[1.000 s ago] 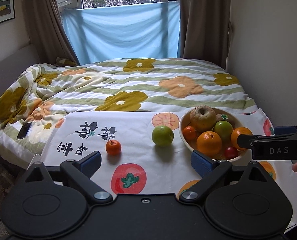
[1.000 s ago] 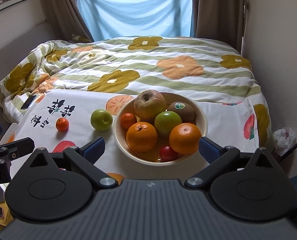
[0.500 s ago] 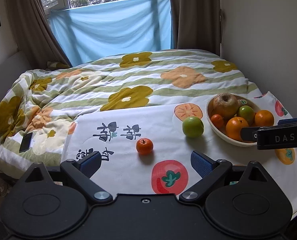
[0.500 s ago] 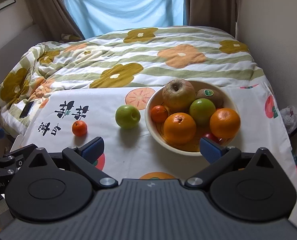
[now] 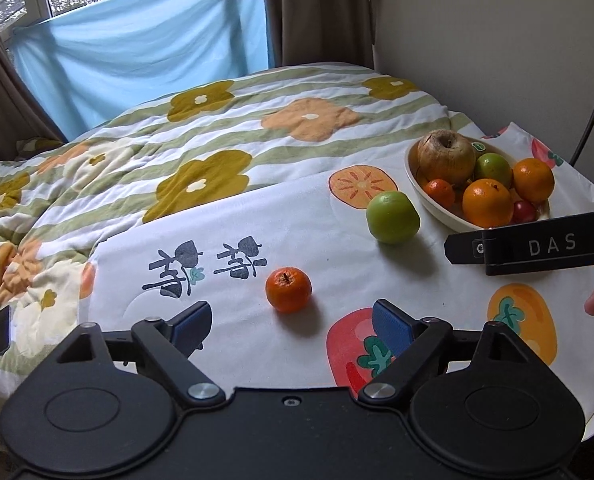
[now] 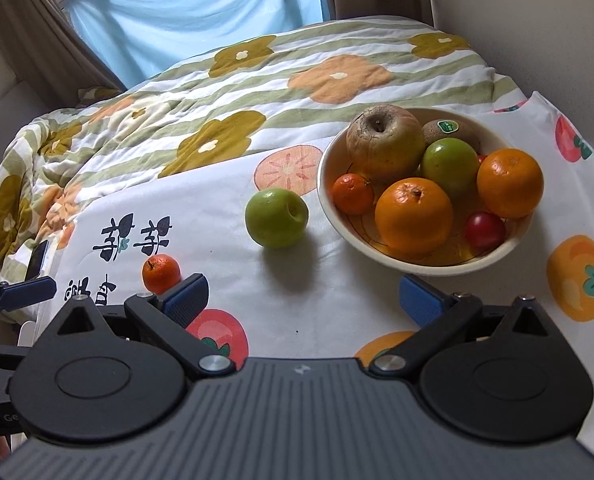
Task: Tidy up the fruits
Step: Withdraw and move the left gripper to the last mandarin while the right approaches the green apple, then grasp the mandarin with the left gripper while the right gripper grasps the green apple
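A small mandarin lies on the white fruit-print cloth, just ahead of my open, empty left gripper. A green apple lies beyond it, beside a cream bowl holding a brown apple, oranges, a green fruit, a kiwi and a small red fruit. In the right wrist view my right gripper is open and empty, short of the green apple and bowl; the mandarin sits by its left finger.
The cloth lies on a bed with a flowered quilt. A wall stands close on the right, curtains and a blue sheet at the back. A dark phone lies at the bed's left edge. The right gripper's arm crosses near the bowl.
Both grippers moved forward and lower toward the cloth. The left gripper swung left, so the mandarin now sits centred between its fingers. The fruits did not move.
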A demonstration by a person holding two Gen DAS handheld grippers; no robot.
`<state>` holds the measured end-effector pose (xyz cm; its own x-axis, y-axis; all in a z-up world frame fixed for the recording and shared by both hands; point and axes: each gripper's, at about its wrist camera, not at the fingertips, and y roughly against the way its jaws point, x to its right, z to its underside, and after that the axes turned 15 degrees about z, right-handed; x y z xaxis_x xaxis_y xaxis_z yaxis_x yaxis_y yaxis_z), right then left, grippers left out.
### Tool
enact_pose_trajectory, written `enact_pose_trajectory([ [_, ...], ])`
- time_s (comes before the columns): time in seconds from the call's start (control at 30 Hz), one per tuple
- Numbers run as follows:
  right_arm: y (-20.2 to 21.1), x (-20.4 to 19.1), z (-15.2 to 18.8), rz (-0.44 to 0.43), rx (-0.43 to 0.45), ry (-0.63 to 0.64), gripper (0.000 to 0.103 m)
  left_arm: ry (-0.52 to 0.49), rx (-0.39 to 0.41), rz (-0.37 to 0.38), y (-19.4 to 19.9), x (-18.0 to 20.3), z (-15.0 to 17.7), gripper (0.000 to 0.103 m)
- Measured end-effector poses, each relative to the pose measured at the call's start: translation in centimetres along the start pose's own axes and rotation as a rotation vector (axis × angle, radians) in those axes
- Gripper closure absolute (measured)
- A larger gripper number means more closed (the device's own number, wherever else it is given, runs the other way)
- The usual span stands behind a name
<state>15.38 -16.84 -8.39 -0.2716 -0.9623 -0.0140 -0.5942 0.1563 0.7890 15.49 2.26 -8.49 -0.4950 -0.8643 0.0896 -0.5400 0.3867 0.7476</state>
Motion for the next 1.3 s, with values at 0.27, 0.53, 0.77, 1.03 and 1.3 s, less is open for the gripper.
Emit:
enact_pose_trajectory([
  [0.27,-3.3,-1.9,-0.2,0.019,-0.029,-0.047,0.000,-0.026,-0.031,0.029,-4.0,-2.3,0.1,0.028],
  [0.53,-6.2,-3.3,-0.9,0.006,-0.025,-0.062,0.000,-0.023,-0.046,0.057,-7.0,-3.0,0.0,0.039],
  [0.77,-7.5,-3.7,-1.5,-0.002,-0.018,-0.090,0.000,0.001,-0.041,0.065,-8.0,-3.5,-0.3,0.060],
  [1.03,-8.5,-4.4,-2.3,-0.013,-0.021,-0.082,0.003,0.004,-0.047,0.079,-7.9,-3.7,-0.3,0.061],
  [1.3,-9.1,-4.4,-2.8,-0.011,-0.019,-0.091,0.020,0.029,-0.045,0.056,-7.6,-4.4,-0.2,0.061],
])
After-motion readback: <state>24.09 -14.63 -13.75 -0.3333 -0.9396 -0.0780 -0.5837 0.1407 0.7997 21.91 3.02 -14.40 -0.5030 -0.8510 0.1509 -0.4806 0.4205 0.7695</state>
